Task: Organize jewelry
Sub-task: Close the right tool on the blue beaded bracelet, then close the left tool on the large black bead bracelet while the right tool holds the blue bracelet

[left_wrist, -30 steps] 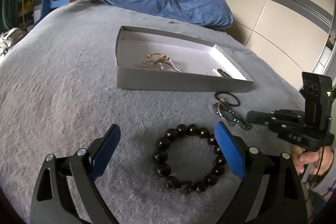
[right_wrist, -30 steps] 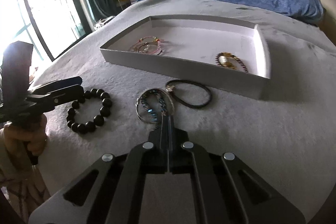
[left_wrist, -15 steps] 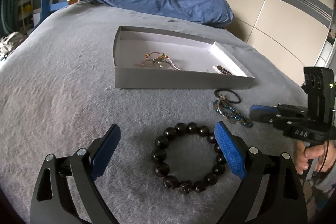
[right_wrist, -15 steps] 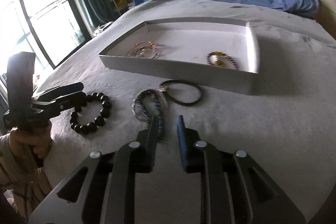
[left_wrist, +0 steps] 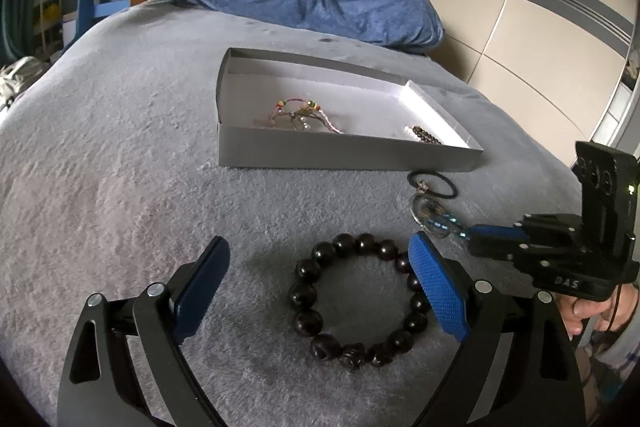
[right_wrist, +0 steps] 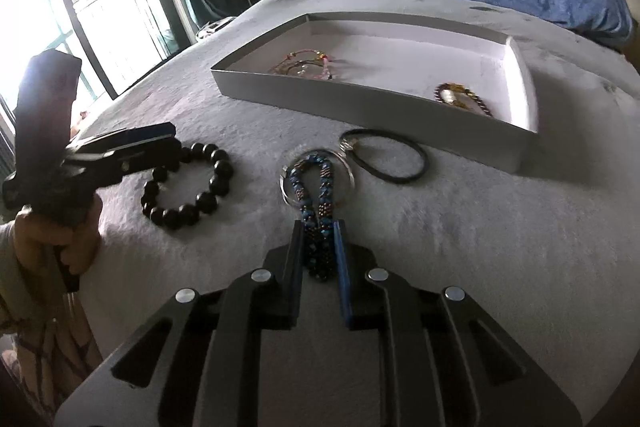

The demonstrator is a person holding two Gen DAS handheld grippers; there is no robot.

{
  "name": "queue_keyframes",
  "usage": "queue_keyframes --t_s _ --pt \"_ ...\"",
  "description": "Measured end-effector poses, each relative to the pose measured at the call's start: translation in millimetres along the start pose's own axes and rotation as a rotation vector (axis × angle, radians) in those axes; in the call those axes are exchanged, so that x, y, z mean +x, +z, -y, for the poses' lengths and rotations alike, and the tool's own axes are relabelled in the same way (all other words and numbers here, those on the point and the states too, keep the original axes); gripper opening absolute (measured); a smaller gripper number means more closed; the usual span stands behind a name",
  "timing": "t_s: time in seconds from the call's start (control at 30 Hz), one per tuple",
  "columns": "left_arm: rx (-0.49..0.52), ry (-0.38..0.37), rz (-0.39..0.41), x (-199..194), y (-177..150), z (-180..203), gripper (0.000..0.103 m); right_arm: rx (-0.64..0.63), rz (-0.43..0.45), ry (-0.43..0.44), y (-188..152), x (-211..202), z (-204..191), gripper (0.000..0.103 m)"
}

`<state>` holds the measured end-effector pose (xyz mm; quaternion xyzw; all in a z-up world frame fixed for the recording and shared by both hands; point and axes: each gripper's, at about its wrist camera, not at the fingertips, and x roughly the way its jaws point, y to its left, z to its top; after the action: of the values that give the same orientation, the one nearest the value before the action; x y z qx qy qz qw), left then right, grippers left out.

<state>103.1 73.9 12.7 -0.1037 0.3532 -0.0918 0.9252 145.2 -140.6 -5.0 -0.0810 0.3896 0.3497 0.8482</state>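
We work on the bed, collecting loose jewelry into the tray. Our left gripper hovers wide open over the bead bracelet, holding nothing. Our right gripper has its jaws narrowly apart astride the blue chain, which lies beside the hair tie. Whether the fingers grip it, we cannot tell. Half a second ago, the chain lay ahead of the fingertips. Next: close, lift, carry to the tray.

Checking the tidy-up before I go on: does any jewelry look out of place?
Yes. The dark round-bead bracelet, blue beaded strand and thin black elastic loop lie on the grey blanket, outside the shallow grey box.
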Motion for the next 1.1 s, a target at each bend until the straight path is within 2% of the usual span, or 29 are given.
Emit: queue_keyframes --t_s 0.3,0.5,0.57,0.63,0.67,0.83,0.97,1.0,1.03,1.1 --pt "0.026 0.009 -0.013 1 -1 6 0.091 0.111 0.053 -0.075 -22 -32 42 0.014" --pt "0.050 0.022 -0.034 4 -2 11 0.090 0.117 0.047 -0.090 -23 -32 45 0.014" --pt "0.034 0.048 -0.057 8 -2 9 0.084 0.115 0.043 -0.094 -21 -30 44 0.014" --pt "0.011 0.044 -0.076 12 -2 5 0.068 0.120 0.041 -0.096 -19 -29 44 0.014" --pt "0.002 0.040 -0.081 12 -2 3 0.065 0.122 0.039 -0.096 -19 -29 44 0.015" --pt "0.026 0.036 -0.117 12 -7 8 0.063 0.115 0.028 -0.089 -15 -24 42 0.018" --pt "0.066 0.065 -0.146 14 -10 14 0.060 0.080 0.011 -0.088 -10 -18 35 0.037" --pt "0.070 0.081 -0.148 15 -10 15 0.055 0.067 0.002 -0.093 -9 -15 33 0.038" --pt "0.072 0.094 -0.145 15 -10 15 0.043 0.051 -0.006 -0.103 -9 -13 30 0.038" --pt "0.070 0.113 -0.138 14 -10 14 0.027 0.034 -0.011 -0.109 -10 -11 27 0.038"
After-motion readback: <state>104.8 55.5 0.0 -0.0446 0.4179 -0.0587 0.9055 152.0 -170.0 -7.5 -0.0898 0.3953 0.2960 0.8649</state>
